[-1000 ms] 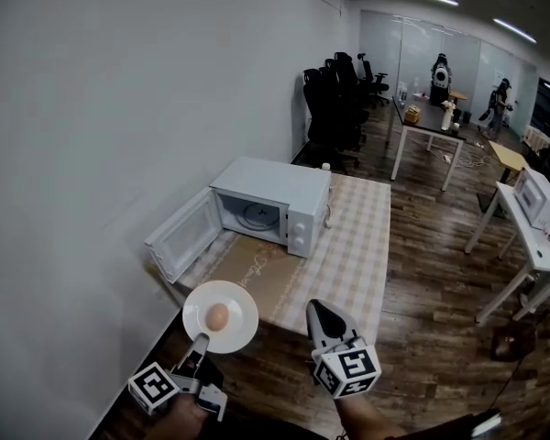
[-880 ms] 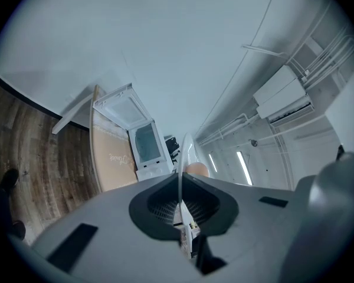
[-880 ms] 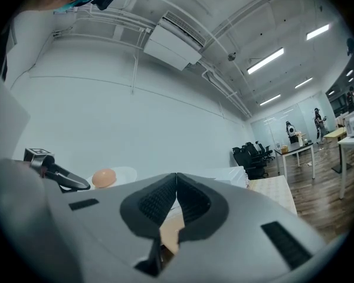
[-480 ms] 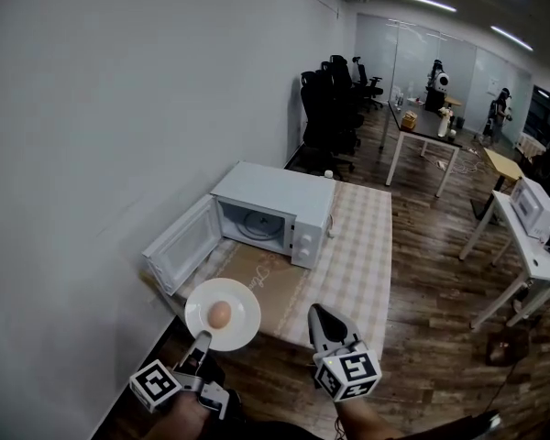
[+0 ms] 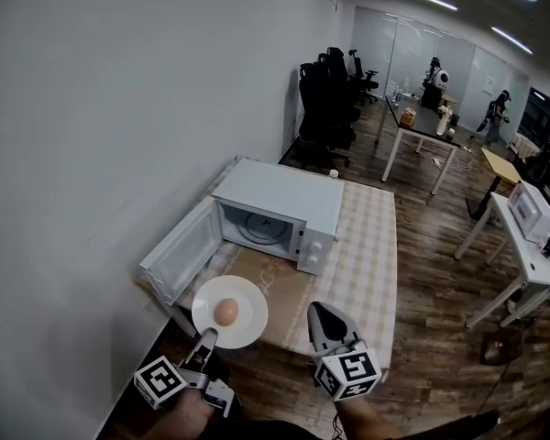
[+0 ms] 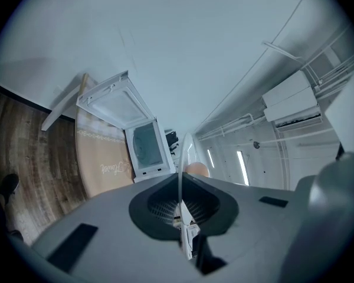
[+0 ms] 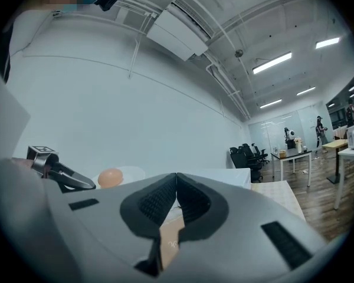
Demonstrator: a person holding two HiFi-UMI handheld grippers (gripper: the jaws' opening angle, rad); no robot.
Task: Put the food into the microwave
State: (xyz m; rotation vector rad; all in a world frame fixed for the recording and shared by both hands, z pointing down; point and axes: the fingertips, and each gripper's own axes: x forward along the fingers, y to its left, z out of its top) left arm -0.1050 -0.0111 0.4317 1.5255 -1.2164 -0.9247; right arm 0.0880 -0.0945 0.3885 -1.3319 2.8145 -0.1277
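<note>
Fingers of the left gripper (image 5: 204,341) are pinched nearly shut on the near rim of the white plate (image 5: 249,324). In the left gripper view that rim shows as a thin edge clamped between the pads. The egg (image 5: 225,312) sits at the plate's middle, and the plate is carried level. Beside it, the right gripper (image 5: 316,310) holds nothing. Its fingers (image 7: 156,202) meet tip to tip in the right gripper view, with only the beige mat showing through the gap lower down.

Over the last second both grippers have moved forward. The plate, which hung short of the tabletop (image 5: 371,259), now hangs over its near corner and the edge of the mat (image 5: 261,278). The microwave (image 5: 284,195) also looms larger. Its door (image 5: 177,262) stands swung wide to the left and the cavity is open and empty. The approach looks about half done: the egg is still well outside, with the mat between plate and cavity.
</note>
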